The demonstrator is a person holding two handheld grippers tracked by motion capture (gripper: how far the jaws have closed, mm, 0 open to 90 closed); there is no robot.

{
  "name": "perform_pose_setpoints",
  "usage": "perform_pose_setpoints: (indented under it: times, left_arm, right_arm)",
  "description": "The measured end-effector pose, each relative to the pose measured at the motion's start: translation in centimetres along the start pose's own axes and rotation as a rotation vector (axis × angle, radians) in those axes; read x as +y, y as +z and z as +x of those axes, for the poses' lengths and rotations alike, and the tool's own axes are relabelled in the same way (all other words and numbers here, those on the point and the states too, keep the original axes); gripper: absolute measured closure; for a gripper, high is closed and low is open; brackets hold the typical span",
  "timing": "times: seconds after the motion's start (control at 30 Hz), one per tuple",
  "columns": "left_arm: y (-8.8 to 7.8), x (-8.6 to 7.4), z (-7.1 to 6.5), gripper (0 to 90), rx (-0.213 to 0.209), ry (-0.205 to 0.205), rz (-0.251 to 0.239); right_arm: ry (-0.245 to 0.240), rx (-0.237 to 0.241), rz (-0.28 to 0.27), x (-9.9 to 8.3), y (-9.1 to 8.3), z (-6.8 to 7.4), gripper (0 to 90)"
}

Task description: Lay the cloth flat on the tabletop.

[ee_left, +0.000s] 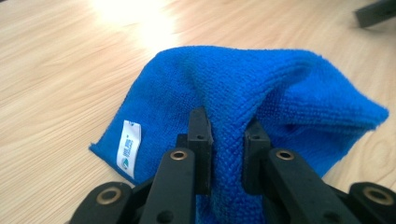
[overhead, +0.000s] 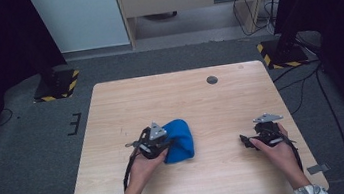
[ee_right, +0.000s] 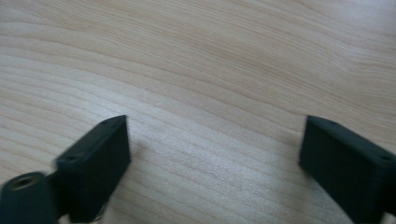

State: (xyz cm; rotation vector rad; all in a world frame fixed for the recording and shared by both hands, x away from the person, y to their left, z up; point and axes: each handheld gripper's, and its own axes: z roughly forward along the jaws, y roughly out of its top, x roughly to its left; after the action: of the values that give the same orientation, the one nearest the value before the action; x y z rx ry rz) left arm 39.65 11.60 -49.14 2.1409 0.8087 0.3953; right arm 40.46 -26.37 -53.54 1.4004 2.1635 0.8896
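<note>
Grey carpet floor [overhead: 25, 146] around a light wood desk [overhead: 180, 96]; we see hazard-striped stand bases [overhead: 56, 85] off both far corners and a small dark round spot [overhead: 212, 79] near the desk's far edge. Our left claw [overhead: 162, 146] sits left of centre on the near half, jaws pinching a raised fold of the blue cloth [overhead: 179, 139]. In the left gripper view the left claw [ee_left: 227, 135] has both pads pressed onto that ridge of the blue cloth [ee_left: 261, 84], fabric bunched between them, the rest draped down to the desk [ee_left: 56, 70]; a white label [ee_left: 129, 148] shows on the cloth's lower left edge. Our right claw [overhead: 246, 141] is well apart from the cloth, over on the right near side of the desk. In the right gripper view the right claw [ee_right: 212, 154] is spread wide, nothing between the jaws, bare desk [ee_right: 210, 70] grain below. Both of our sleeves enter from the near edge.
</note>
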Motion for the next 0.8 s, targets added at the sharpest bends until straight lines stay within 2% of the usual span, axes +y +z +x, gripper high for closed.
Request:
perform_pose_setpoints:
  times: [0.07,0.13,0.17,0.2,0.23,0.27,0.3,0.33,0.37,0.4,0.47,0.5,0.53,0.57,0.6,0.8]
  left_arm:
    - [1.0,0.7,-1.0,77.7,-0.031,0.008,0.005]
    - [2.2,1.2,-2.0,77.6,-0.064,0.033,0.010]
    - [2.2,1.2,-2.0,77.5,-0.064,0.033,0.010]
    - [3.5,1.6,-3.0,77.3,-0.082,0.059,0.028]
    - [3.5,1.6,-3.0,76.8,-0.082,0.059,0.028]
    - [4.6,1.7,-3.6,75.9,-0.091,0.069,0.035]
    - [5.0,1.7,-3.8,74.7,-0.094,0.072,0.035]
    - [5.2,1.7,-4.0,71.0,-0.089,0.070,0.030]
    - [5.2,1.7,-4.1,61.9,-0.079,0.070,0.021]
    - [5.2,1.8,-4.2,52.8,-0.075,0.064,0.008]
    - [4.6,1.8,-4.1,36.2,-0.089,0.026,-0.036]
    - [4.6,1.8,-4.1,29.0,-0.089,0.026,-0.036]
    - [4.0,1.8,-4.1,22.6,-0.079,0.016,-0.057]
    - [3.6,1.7,-4.1,22.6,-0.069,0.015,-0.068]
    - [2.7,1.5,-3.9,18.7,-0.052,0.002,-0.088]
    - [0.6,1.0,-2.0,13.7,-0.020,-0.046,-0.119]
  right_arm:
    - [-0.017,0.025,0.002,0.2,-0.3,0.2,26.8]
    - [-0.031,0.038,-0.018,0.5,-0.5,0.5,36.1]
    - [-0.040,0.049,-0.034,0.6,-0.7,0.7,39.6]
    - [-0.047,0.056,-0.043,0.8,-0.9,0.9,43.3]
    - [-0.047,0.056,-0.043,0.8,-0.9,0.9,43.3]
    - [-0.062,0.075,-0.076,1.2,-1.4,1.3,53.7]
    - [-0.069,0.081,-0.085,1.2,-1.6,1.5,56.1]
    - [-0.071,0.090,-0.095,1.3,-1.7,1.7,59.2]
    - [-0.081,0.099,-0.102,1.4,-1.9,1.8,61.8]
    - [-0.082,0.107,-0.105,1.4,-2.0,2.0,63.3]
    - [-0.087,0.131,-0.114,1.5,-2.1,2.3,66.5]
    - [-0.087,0.140,-0.113,1.5,-2.2,2.3,68.1]
    - [-0.093,0.155,-0.113,1.5,-2.2,2.4,70.2]
    - [-0.093,0.155,-0.113,1.5,-2.2,2.4,70.2]
    - [-0.100,0.161,-0.114,1.7,-2.2,2.6,72.8]
    - [-0.133,0.178,-0.134,2.2,-2.6,3.4,77.1]
